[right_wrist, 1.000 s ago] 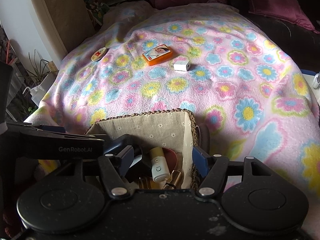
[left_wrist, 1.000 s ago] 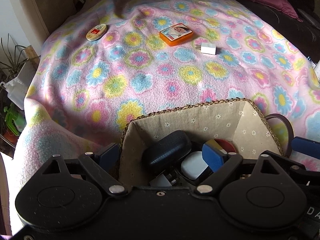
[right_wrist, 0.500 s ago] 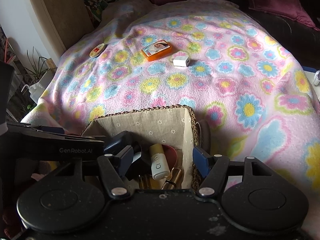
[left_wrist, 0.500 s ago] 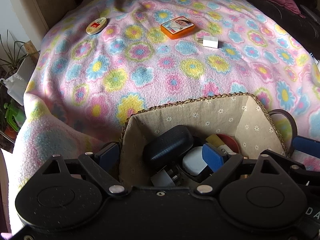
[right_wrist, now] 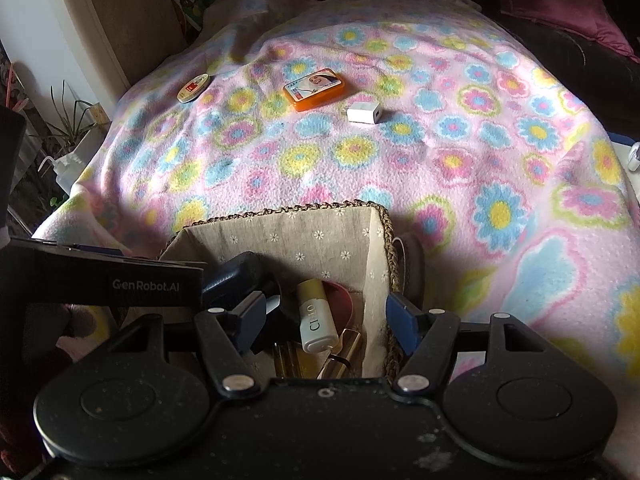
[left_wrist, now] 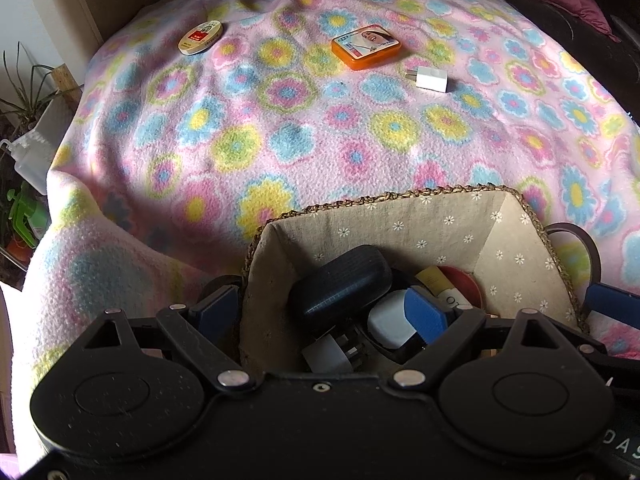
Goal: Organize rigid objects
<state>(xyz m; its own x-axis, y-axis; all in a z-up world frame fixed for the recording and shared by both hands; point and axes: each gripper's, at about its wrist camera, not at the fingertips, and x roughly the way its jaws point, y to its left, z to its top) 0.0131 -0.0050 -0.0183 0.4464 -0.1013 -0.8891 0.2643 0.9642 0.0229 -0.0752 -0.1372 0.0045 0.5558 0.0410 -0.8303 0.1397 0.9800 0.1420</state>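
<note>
Both grippers hang over the basket [left_wrist: 400,200], and both have their fingers spread wide with nothing in them. The left gripper [left_wrist: 320,312] has one finger outside the basket's left wall and one finger inside, above the things in it. The right gripper [right_wrist: 326,316] has one finger inside the basket and one outside its right wall.

The basket is partly full. A dark case [left_wrist: 340,284] lies in it, with a white plug [left_wrist: 390,320] right beside it. A small tube [right_wrist: 316,314] with a yellow top and a red round thing [right_wrist: 340,296] lie in it too.

Three things lie out on the flower blanket [left_wrist: 280,140], well past the basket's far rim. The orange tin [left_wrist: 366,47] is straight beyond the basket. The white charger [left_wrist: 430,79] is just beside the tin, on its right. The round tin [left_wrist: 201,37] is far off past the basket's left corner.

My guess is that one drop into the basket is done, and the next pick has not begun. The next move should be a reach over the far rim. The white charger looks nearest to the right gripper. Its fingers should go down on both sides of the charger and squeeze gently. The blanket is soft, so pushing down too hard could sink the charger into it.
</note>
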